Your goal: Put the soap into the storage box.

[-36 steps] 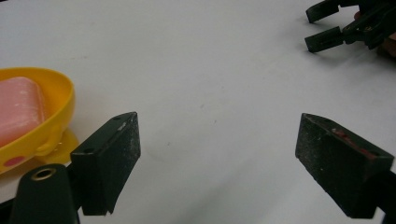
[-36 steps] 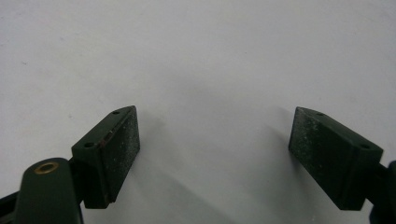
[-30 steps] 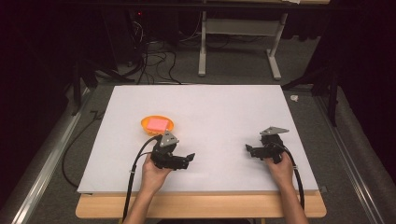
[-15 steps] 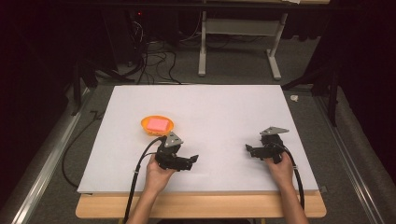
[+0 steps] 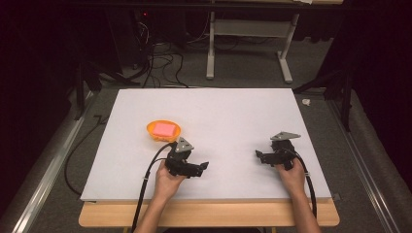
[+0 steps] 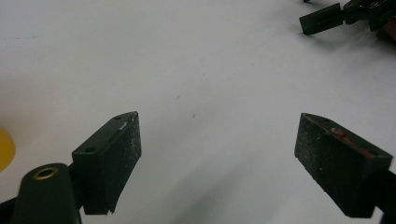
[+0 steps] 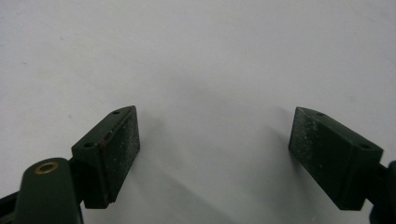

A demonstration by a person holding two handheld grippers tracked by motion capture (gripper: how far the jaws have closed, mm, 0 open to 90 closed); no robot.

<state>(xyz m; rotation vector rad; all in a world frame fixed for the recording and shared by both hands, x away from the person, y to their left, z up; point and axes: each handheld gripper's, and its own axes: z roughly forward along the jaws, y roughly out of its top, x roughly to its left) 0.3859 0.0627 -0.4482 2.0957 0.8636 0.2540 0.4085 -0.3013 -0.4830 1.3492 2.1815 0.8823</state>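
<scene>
An orange bowl (image 5: pixel 163 130) holding a pink block (image 5: pixel 164 128) sits on the white table top (image 5: pixel 218 111), left of centre. My left gripper (image 5: pixel 204 166) lies just in front and to the right of the bowl, pointing right, in a person's hand. In the left gripper view its jaws (image 6: pixel 217 119) stand apart over bare white surface, and the bowl's yellow-orange rim (image 6: pixel 4 149) shows at the left edge. My right gripper (image 5: pixel 258 155) rests near the right front, pointing left. Its jaws (image 7: pixel 215 112) also stand apart with nothing between them.
The white board lies on a wooden table whose front edge (image 5: pixel 209 216) shows below it. The right gripper's black jaws (image 6: pixel 327 18) show at the top right of the left gripper view. Cables and a desk frame (image 5: pixel 243 48) stand on the floor beyond the table.
The left hand has drifted slightly right and toward the near edge, away from the bowl. The right hand has kept still.
</scene>
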